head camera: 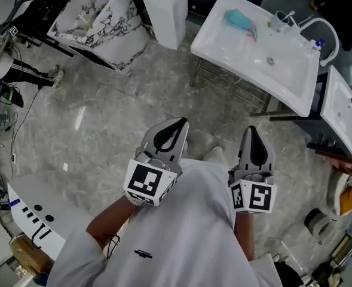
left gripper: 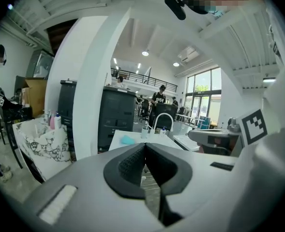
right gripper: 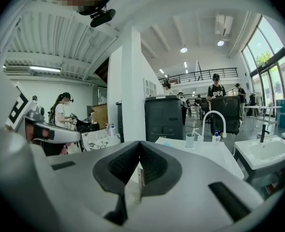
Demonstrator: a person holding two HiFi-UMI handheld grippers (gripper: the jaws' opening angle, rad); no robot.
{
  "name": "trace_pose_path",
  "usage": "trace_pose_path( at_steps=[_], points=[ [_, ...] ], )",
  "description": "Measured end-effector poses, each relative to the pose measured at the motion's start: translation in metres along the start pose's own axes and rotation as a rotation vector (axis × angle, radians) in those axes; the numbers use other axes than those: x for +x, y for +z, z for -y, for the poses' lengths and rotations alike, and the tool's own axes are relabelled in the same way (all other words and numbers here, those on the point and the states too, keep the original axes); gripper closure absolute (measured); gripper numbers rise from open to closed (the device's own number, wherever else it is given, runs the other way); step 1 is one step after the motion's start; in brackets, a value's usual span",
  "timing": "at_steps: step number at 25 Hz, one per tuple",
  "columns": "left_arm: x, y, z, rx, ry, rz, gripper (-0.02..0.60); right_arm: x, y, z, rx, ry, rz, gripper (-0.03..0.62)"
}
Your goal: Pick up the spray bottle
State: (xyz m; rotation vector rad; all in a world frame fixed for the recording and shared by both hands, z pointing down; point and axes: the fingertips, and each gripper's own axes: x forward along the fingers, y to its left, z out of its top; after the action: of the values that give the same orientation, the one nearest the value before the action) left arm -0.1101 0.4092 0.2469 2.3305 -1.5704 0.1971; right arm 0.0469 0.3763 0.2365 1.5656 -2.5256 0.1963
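1. The pickup is not begun: we hold no spray bottle and cannot single it out. It may be among the bottles [left gripper: 55,121] on the marble-patterned table [head camera: 104,31], well ahead.
2. Our left gripper [head camera: 177,126] and right gripper [head camera: 253,133] are clenched and empty, with ribbed dark pads.
3. Beyond are a glossy white sink [head camera: 295,79] and a veined stone floor [head camera: 104,118].

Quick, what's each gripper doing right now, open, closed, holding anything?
Left gripper: closed, holding nothing.
Right gripper: closed, holding nothing.
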Motion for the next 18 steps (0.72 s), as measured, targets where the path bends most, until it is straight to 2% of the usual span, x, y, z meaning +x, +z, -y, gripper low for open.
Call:
trace_pose_path(
  at_steps=[9, 18],
  points=[
    [0.012, 0.000, -0.031, -0.013, -0.028, -0.007, 0.578, 0.028, 0.009, -0.018, -0.029, -0.002, 0.014, 0.589],
    [0.093, 0.029, -0.054, 0.012, -0.035, -0.021, 0.578, 0.097, 0.014, 0.038, -0.007, -0.055, 0.018, 0.588]
  ],
)
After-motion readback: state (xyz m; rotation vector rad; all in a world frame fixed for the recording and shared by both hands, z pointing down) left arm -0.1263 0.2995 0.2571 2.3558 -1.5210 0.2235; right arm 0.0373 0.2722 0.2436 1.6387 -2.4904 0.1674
